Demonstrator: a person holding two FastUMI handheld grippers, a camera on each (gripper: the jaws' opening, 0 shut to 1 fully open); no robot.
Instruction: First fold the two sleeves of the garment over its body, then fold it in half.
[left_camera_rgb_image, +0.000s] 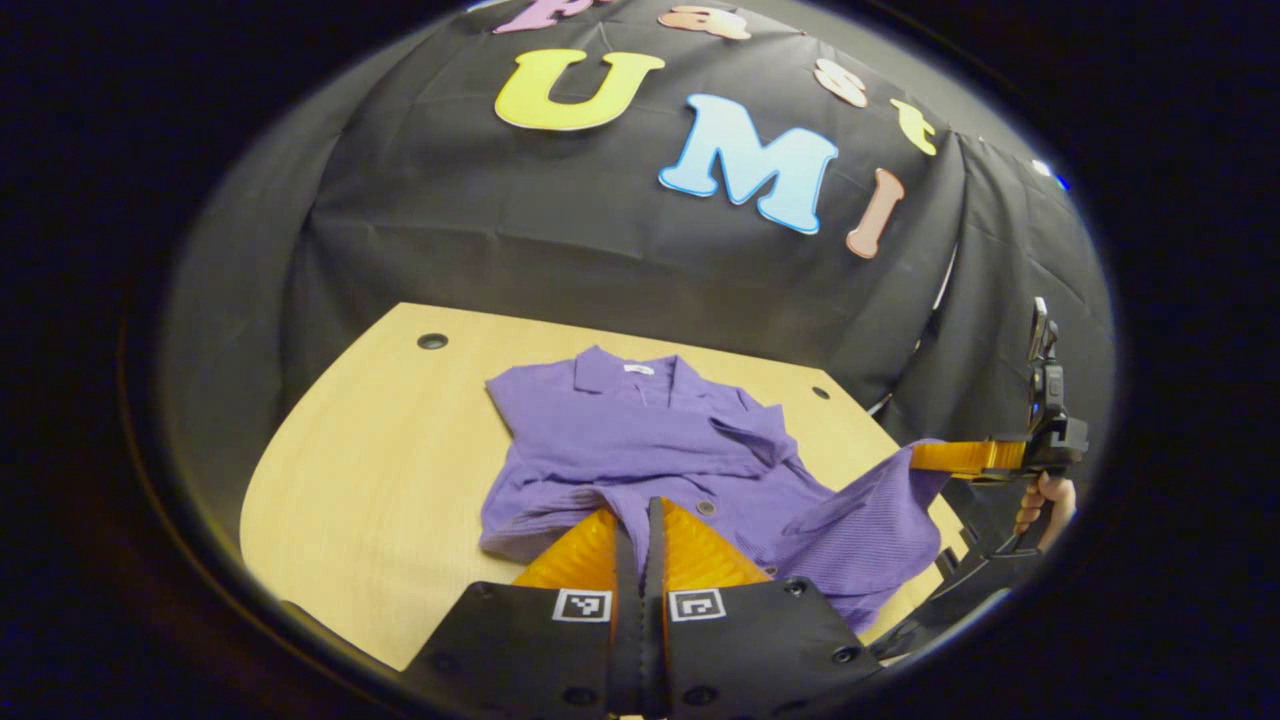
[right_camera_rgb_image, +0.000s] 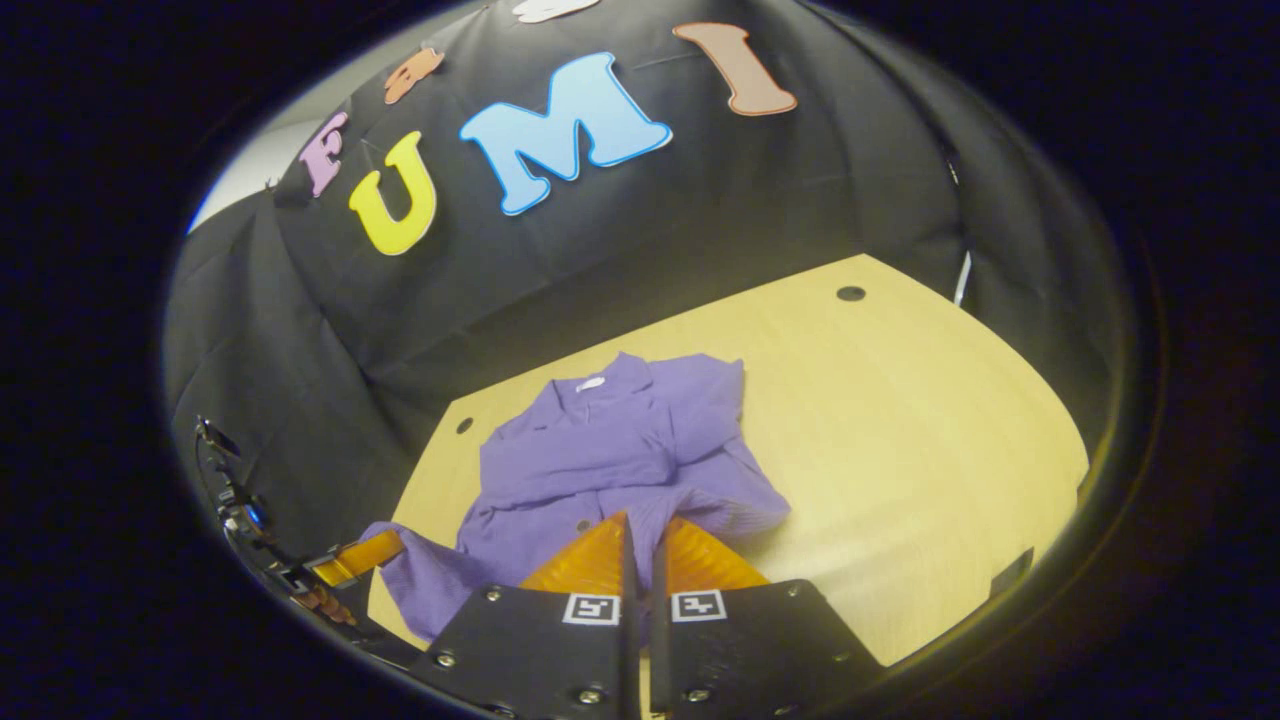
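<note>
The purple collared knit shirt (left_camera_rgb_image: 640, 440) lies on the pale wooden tabletop (left_camera_rgb_image: 380, 480), sleeves folded over its body. Its near hem is pinched by the closed left tool (left_camera_rgb_image: 640, 515) and right tool (right_camera_rgb_image: 640, 530). The half-fold seems underway; the hem needs carrying towards the collar.

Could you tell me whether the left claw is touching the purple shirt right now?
Touching. In the left gripper view, the left claw is closed on the hem of the purple shirt, with the fabric pinched between its fingers.
</note>
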